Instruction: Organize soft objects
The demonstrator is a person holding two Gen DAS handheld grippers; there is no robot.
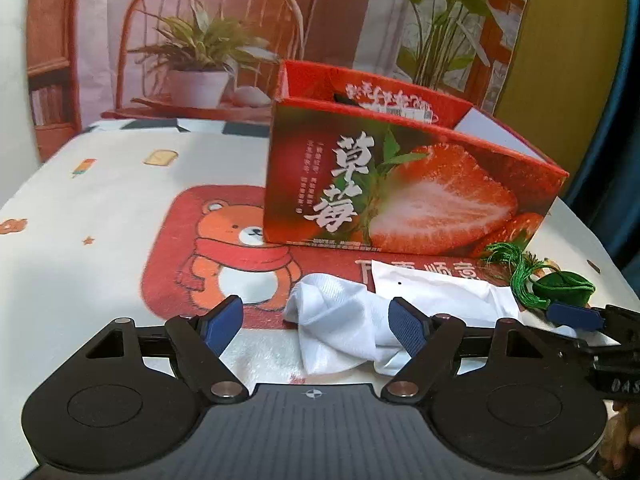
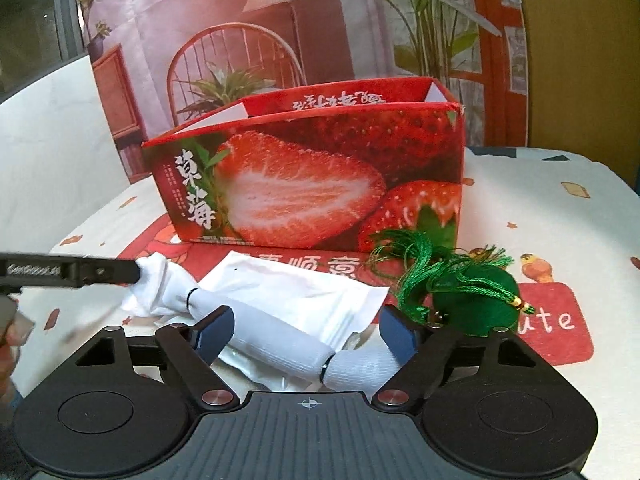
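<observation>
On a cartoon-bear tablecloth [image 1: 100,200] stands an open red strawberry box [image 1: 400,192], upright, its printed front facing both cameras. Just in front of the box lie three soft items: a white sock [image 1: 336,332], a flat white packet [image 1: 436,292] and a green tasselled pouch [image 1: 560,286]. From the left wrist view, the left gripper [image 1: 318,324] hangs low over the cloth with its jaws spread wide, blue pads either side of the crumpled sock end, gripping nothing. From the right wrist view, the right gripper [image 2: 306,332] is also wide open; the long sock [image 2: 280,340] runs between its fingers, over the packet [image 2: 296,292]. The pouch [image 2: 476,300] sits just right of the packet, close to the box [image 2: 320,176].
</observation>
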